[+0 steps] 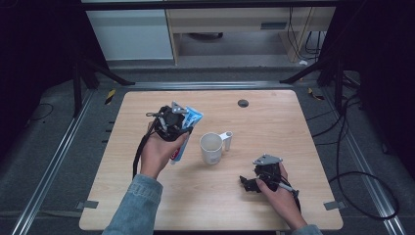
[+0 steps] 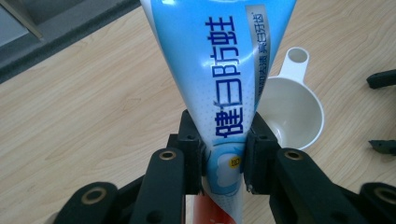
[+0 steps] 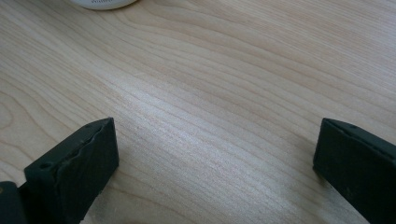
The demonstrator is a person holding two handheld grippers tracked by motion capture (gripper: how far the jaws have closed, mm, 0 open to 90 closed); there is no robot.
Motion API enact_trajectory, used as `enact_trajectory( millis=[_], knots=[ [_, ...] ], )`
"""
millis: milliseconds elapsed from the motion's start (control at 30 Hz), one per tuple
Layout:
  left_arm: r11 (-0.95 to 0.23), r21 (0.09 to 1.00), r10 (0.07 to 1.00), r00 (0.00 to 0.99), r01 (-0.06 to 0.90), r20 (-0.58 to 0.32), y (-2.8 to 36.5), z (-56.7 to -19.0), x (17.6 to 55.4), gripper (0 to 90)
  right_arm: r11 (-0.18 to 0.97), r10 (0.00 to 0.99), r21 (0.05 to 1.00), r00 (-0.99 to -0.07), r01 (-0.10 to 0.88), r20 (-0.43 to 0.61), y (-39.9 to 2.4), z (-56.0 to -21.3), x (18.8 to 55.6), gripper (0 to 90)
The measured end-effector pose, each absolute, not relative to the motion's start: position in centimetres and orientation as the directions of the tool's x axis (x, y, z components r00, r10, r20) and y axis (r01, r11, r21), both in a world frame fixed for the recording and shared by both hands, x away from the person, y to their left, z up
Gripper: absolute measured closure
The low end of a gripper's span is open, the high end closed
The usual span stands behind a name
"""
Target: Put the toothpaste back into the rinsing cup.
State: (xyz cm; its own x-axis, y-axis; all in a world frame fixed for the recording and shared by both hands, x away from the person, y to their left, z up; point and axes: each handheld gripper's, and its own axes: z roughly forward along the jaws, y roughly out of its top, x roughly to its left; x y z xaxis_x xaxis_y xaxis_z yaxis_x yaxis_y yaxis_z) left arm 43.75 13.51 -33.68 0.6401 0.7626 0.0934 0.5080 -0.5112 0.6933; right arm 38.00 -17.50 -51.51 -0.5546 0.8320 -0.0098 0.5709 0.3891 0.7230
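Pale wood grain covers the tabletop [image 1: 274,132], which has rounded corners and a small dark round grommet [image 1: 243,103] near its far edge. It stands on grey carpet between metal floor rails, with black stand legs and loose cables at both sides and light cabinets against the far wall.

A white cup [image 1: 211,148] with a side handle stands upright near the middle of the tabletop.

The left hand-held gripper [image 1: 182,128] is lifted above the tabletop, just left of the cup. Its jaws are clamped on a blue and white toothpaste tube [image 2: 224,84], pinching it across its width near the red end, while the wider printed part fans out beyond the pads. In the left gripper view the cup sits just behind the tube.

The right hand-held gripper [image 3: 215,154] rests low near the tabletop's front right, well apart from the cup, its jaws spread wide with nothing but bare wood between them.
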Motion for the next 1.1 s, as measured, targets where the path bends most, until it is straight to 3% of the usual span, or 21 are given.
enact_trajectory(
  millis=[1100],
  knots=[
    [-0.509,0.753,0.755,0.636,0.417,0.159,11.4,-30.4,43.5,71.9,0.387,0.833,0.722,-0.553,0.573,-0.007,-17.5,-51.5,38.0,0.3]
  ],
)
